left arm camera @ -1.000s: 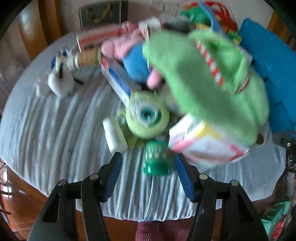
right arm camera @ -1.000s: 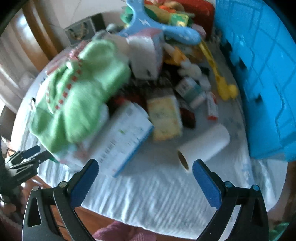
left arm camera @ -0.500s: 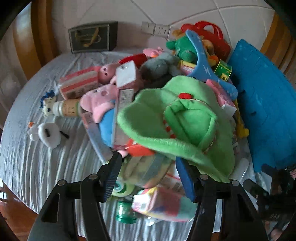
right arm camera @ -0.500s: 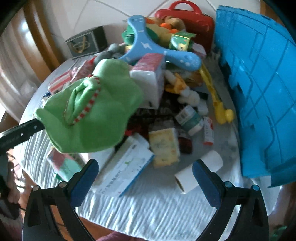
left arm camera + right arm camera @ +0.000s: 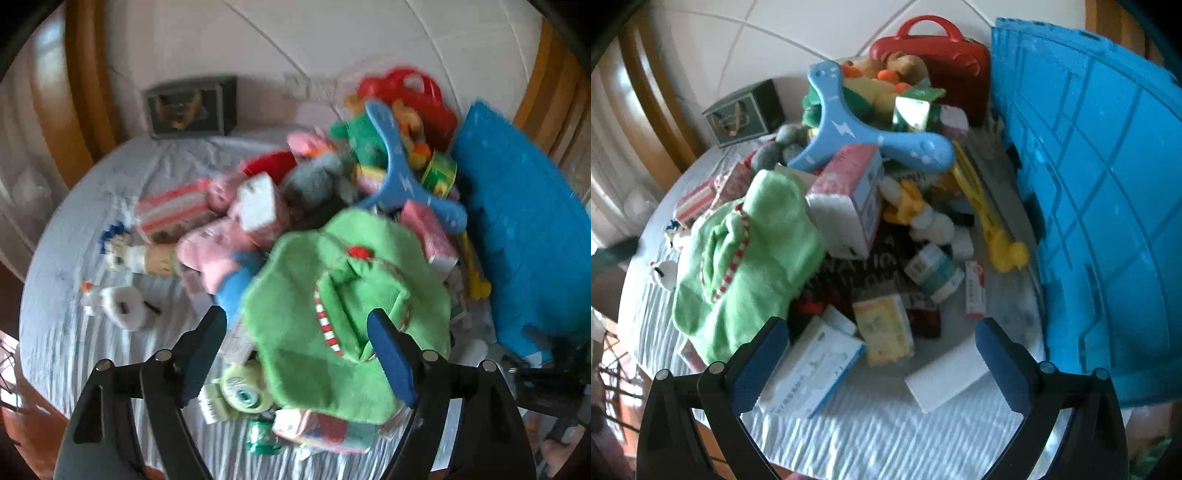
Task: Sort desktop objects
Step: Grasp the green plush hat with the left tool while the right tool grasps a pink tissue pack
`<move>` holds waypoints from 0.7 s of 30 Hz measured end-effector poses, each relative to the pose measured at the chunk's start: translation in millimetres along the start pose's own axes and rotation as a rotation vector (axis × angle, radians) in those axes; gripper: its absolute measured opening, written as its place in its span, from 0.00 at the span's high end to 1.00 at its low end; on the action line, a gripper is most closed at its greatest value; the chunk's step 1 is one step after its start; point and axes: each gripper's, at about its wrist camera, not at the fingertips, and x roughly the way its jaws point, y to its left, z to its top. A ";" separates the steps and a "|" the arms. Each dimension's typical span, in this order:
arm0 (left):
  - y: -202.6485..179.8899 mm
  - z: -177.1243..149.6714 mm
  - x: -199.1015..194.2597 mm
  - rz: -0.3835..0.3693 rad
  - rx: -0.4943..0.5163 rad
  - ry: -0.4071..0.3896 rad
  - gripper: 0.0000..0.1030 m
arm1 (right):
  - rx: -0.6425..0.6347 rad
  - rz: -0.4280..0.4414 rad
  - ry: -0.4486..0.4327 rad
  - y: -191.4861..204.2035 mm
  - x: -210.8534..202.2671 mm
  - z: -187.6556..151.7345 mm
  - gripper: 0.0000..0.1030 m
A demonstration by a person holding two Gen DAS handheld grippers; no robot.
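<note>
Both grippers, left (image 5: pixel 295 339) and right (image 5: pixel 875 350), hang unclenched and empty, our left jaws having just widened above the floppy green plush hat (image 5: pixel 343 317) crowning the heap, which, we judge, could slide off onto the white striped cloth (image 5: pixel 871 435).

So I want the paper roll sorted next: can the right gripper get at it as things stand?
Probably yes. The white paper roll lies on bare cloth just ahead of the open right gripper, with nothing on top; the yellow box sits close beside it.
</note>
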 end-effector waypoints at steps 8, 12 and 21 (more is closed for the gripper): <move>-5.6 -1.6 102.3 0.010 0.057 0.167 0.28 | 0.032 -0.009 -0.010 15.3 15.5 32.4 0.00; -3.5 22.9 81.7 0.001 0.116 0.047 0.85 | 0.069 -0.004 -0.014 23.0 28.8 51.8 0.00; 12.3 57.3 74.6 0.072 0.115 -0.047 0.85 | 0.101 -0.006 0.034 25.6 73.0 82.0 0.17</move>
